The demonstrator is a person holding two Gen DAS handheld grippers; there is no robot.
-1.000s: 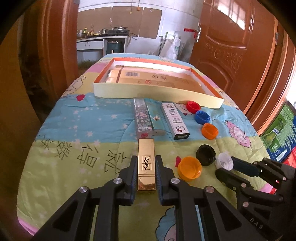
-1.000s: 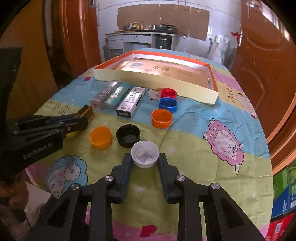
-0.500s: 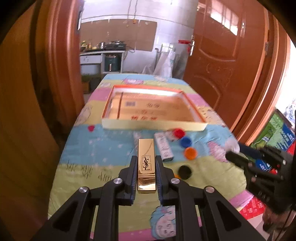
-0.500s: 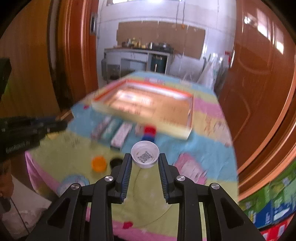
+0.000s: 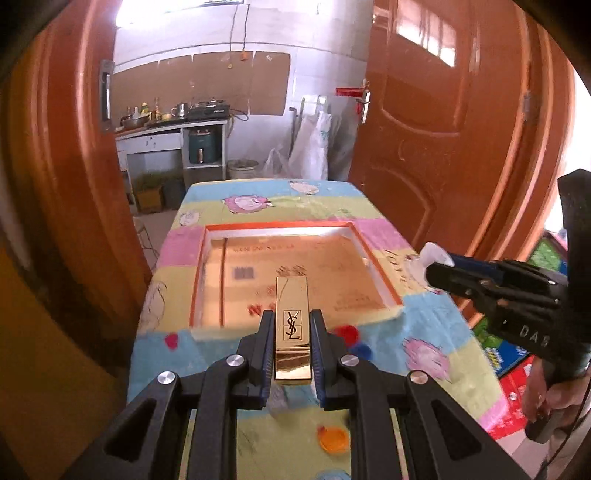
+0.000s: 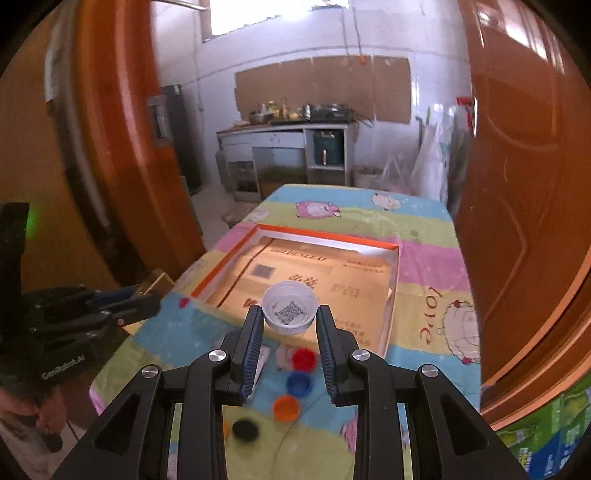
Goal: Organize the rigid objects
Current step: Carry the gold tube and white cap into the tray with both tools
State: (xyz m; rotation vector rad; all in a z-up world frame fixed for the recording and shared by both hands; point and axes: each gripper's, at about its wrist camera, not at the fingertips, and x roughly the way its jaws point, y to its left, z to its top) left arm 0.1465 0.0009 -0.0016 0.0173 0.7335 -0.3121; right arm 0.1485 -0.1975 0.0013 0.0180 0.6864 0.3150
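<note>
Bright daylight from high windows (image 6: 277,14) glares on white walls and glossy doors (image 5: 461,129), while fisheye bending darkens the corners and motion blur smears the caps (image 6: 284,406) and tablecloth (image 5: 424,332) below.

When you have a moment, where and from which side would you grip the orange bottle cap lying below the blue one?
Probably from above, gripper fingers on opposite sides of its round outer wall. The orange cap lies flat and low on the tablecloth, with the blue cap close beside it, so place the fingers clear of that one.

Black tongs (image 5: 292,354), blue-ribbed pads (image 6: 250,356), silver screws
</note>
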